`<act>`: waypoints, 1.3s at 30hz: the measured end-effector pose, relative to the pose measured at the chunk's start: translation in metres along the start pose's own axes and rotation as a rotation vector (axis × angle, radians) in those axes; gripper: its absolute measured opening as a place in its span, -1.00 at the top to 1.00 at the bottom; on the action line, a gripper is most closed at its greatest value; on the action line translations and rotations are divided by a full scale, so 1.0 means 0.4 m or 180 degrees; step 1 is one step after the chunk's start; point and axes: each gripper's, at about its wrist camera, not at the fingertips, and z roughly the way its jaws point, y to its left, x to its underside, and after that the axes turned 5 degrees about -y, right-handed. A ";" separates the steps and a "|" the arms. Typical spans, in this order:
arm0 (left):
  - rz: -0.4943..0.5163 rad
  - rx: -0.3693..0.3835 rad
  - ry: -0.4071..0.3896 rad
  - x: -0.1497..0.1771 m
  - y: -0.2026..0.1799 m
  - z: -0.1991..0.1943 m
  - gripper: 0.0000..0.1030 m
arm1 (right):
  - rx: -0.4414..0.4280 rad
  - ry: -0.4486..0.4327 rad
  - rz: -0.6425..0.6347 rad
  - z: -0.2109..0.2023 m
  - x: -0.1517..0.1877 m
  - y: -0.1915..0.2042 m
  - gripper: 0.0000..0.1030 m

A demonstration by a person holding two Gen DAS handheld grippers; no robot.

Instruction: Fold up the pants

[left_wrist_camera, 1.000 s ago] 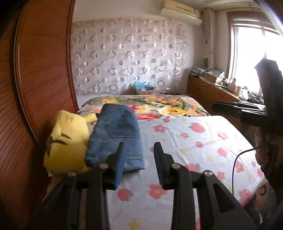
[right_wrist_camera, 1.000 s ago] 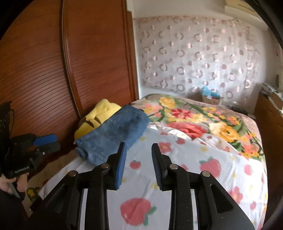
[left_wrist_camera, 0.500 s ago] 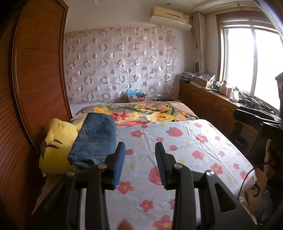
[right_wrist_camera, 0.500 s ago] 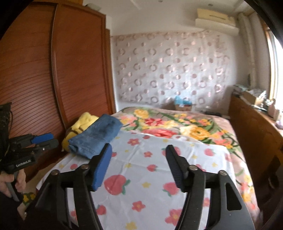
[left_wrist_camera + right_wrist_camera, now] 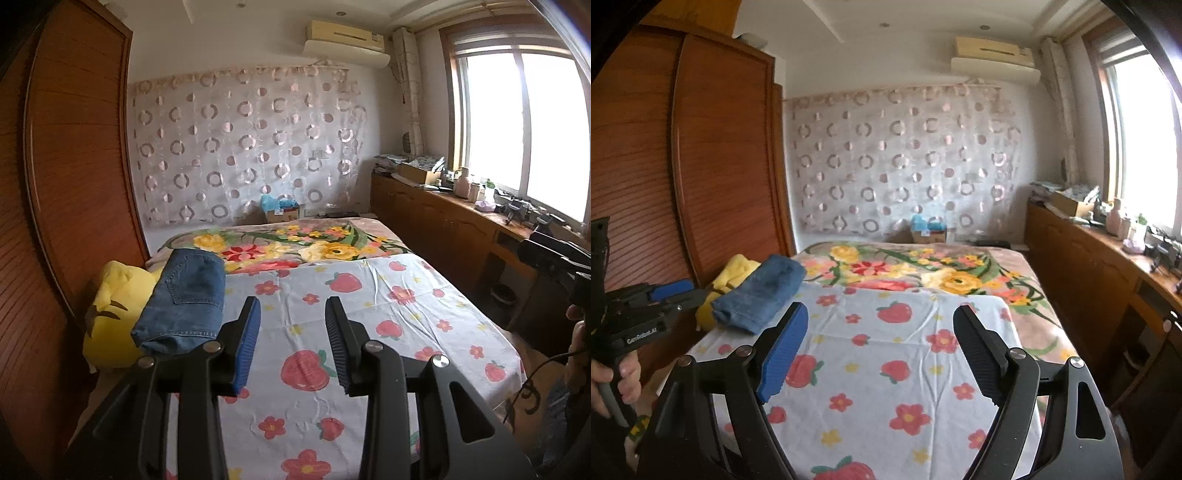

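Looking out over the bed (image 5: 406, 325), I see the folded pants (image 5: 188, 299) lying at its left edge, partly on top of a yellow plush toy (image 5: 110, 306) beside the wooden wardrobe (image 5: 74, 184). My left hand-held gripper (image 5: 291, 343) hovers above the strawberry-print sheet (image 5: 905, 369) with its jaws parted and nothing between them. My right hand-held gripper (image 5: 879, 350) is opening wide, also empty, well apart from the pants.

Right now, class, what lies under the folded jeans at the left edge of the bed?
The folded jeans rest partly on a yellow plush toy and partly on the strawberry sheet. How much of the toy is beneath them is covered.
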 end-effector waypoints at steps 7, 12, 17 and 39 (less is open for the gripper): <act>-0.0020 0.0004 -0.0011 0.003 -0.014 -0.011 0.30 | 0.0048 -0.0009 0.0069 -0.015 0.015 -0.028 -0.61; -0.0029 0.0011 -0.0012 0.005 -0.016 -0.016 0.29 | 0.0044 -0.0008 0.0074 -0.018 0.017 -0.030 -0.61; -0.0058 -0.0013 0.0019 0.007 -0.016 -0.011 0.29 | 0.0052 -0.0008 0.0074 -0.019 0.017 -0.030 -0.61; -0.0088 -0.0031 0.0043 0.016 -0.008 -0.013 0.27 | 0.0049 0.0004 0.0056 -0.021 0.024 -0.015 -0.61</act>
